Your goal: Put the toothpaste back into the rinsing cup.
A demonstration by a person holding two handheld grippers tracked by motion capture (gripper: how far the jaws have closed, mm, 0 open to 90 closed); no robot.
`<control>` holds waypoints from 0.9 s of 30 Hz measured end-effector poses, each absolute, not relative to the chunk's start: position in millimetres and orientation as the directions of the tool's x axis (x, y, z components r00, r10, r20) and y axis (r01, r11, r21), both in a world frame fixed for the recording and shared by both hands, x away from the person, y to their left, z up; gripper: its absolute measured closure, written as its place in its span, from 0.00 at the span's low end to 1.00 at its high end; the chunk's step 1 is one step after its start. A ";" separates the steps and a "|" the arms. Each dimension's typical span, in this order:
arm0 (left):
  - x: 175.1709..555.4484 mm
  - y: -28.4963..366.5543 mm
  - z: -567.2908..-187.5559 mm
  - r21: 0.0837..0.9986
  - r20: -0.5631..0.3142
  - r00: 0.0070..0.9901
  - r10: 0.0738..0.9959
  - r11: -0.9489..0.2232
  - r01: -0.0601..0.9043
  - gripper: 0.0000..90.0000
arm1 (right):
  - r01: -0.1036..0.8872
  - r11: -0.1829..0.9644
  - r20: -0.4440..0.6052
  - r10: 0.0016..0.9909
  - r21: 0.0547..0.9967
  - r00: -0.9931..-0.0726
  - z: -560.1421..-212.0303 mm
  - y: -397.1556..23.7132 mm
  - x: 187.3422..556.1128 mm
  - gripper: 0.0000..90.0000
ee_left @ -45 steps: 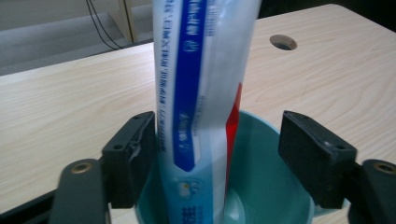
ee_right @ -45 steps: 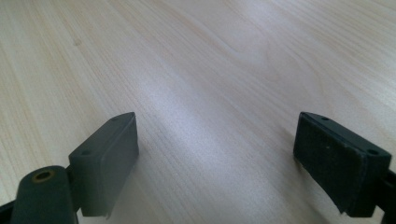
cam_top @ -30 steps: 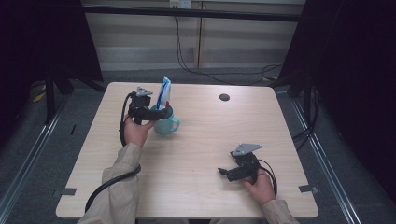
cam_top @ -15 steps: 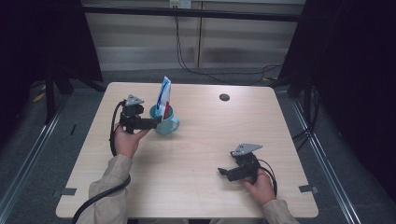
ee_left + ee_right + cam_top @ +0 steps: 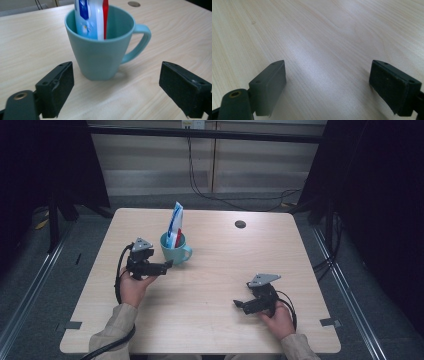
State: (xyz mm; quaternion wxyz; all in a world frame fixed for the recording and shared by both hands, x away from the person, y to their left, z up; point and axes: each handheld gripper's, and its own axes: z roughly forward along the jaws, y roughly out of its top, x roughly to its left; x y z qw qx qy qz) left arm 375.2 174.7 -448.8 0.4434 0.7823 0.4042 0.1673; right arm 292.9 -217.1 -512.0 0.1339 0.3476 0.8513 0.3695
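Left gripper [image 5: 167,265], its jaws having just opened wide and empty, sits beside the teal mug [image 5: 174,250] holding a toothpaste tube [image 5: 175,222] towards the tabletop's far-left corner, apparently released; right gripper [image 5: 239,303] rests open

The mug [image 5: 174,251] stands on the worktop [image 5: 215,285], left of centre, with the tube [image 5: 175,222] upright in it; a disc [image 5: 240,224] lies far right.

I see a pale wood table [image 5: 210,320] carrying a teal mug [image 5: 174,251] just ahead of my left gripper [image 5: 167,264]. A dark round disc [image 5: 240,224] lies far beyond my right gripper [image 5: 239,304], near the far edge.
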 end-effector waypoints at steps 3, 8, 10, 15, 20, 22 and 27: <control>370.1 174.6 -456.3 0.821 -0.081 0.628 0.774 -0.306 0.483 0.13 | 0.493 0.485 0.029 0.691 0.722 -0.723 -512.0 -217.1 292.9 0.15; 362.4 173.9 -470.2 0.814 -0.099 0.628 0.772 -0.301 0.497 0.13 | 0.493 0.485 0.029 0.690 0.722 -0.723 -512.0 -217.1 293.0 0.15; 360.4 174.5 -475.1 0.806 -0.092 0.637 0.765 -0.319 0.499 0.13 | 0.494 0.485 0.030 0.691 0.721 -0.722 -511.9 -217.1 292.8 0.15; 355.8 173.5 -483.6 0.801 -0.087 0.644 0.760 -0.331 0.500 0.12 | 0.495 0.484 0.030 0.692 0.722 -0.721 -511.9 -217.0 292.8 0.15; 351.9 171.9 -490.4 0.786 -0.065 0.656 0.752 -0.367 0.498 0.12 | 0.495 0.484 0.030 0.692 0.722 -0.721 -511.9 -217.0 292.8 0.15; 350.4 170.5 -492.8 0.781 -0.059 0.660 0.749 -0.377 0.498 0.12 | 0.493 0.485 0.030 0.691 0.722 -0.722 -512.0 -217.0 292.9 0.15; 348.1 168.7 -498.2 0.765 -0.036 0.668 0.744 -0.409 0.497 0.11 | 0.493 0.485 0.029 0.691 0.722 -0.722 -512.0 -217.0 292.9 0.15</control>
